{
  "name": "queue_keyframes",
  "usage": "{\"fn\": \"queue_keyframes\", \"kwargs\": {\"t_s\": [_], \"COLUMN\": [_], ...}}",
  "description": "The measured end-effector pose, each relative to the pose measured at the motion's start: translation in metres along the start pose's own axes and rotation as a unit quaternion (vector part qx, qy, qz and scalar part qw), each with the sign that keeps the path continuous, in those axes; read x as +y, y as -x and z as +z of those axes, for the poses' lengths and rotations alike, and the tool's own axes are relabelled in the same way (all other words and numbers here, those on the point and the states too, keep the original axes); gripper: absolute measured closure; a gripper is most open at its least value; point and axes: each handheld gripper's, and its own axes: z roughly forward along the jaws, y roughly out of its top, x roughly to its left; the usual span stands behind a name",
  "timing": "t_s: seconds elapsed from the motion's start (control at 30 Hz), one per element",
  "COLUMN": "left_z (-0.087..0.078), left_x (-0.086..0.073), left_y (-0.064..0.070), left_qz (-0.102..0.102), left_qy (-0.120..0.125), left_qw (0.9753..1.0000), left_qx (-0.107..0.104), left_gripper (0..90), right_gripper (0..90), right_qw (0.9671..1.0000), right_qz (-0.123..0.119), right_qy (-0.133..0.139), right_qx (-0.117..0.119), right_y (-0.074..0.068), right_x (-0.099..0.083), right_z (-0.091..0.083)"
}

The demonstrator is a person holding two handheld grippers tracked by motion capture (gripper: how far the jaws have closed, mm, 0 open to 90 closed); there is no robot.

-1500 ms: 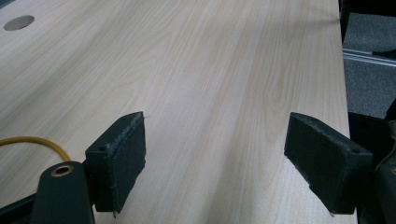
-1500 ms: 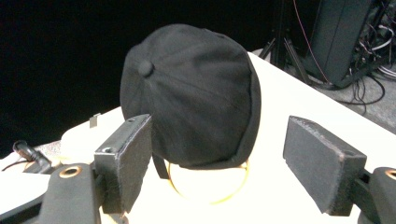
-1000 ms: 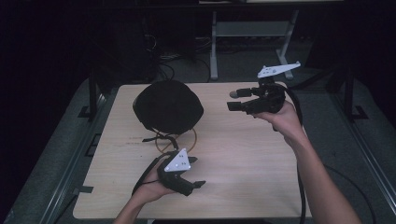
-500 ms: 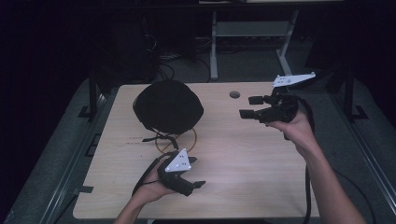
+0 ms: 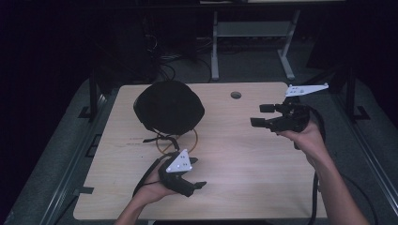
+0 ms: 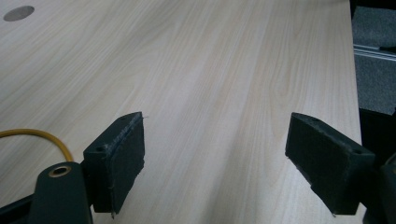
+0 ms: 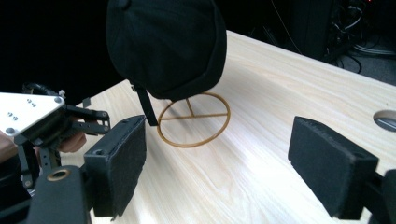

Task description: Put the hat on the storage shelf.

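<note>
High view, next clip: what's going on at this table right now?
A person holds a two-jaw gripper in each hand over a wooden table. A black cap sits on a yellow wire stand toward the far left. The left gripper hovers near the front edge, jaws open with nothing between them. The right gripper is held up at the right side, pointing left toward the cap, jaws also open. Neither touches the cap.
</note>
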Motion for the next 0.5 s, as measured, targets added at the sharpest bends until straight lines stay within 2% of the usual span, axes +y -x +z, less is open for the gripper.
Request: {"fn": "queue_keyframes", "kwargs": {"t_s": [0.23, 0.5], "left_z": [-0.001, 0.001], "left_x": [-0.001, 0.0], "left_y": [-0.001, -0.001], "left_qz": [-0.005, -0.005], "left_qy": [0.004, 0.006], "left_qw": [1.0, 1.0], "left_qx": [-0.001, -0.002], "left_gripper": [19.7, 19.8], "right_gripper": [18.8, 18.7], "right_qw": [1.0, 0.9995], "right_qz": [0.009, 0.028], "right_qy": [0.003, 0.008], "right_qx": [-0.001, -0.011], "right_y": [0.005, 0.016], "right_x": [-0.013, -0.036], "right_z": [-0.008, -0.019]}}
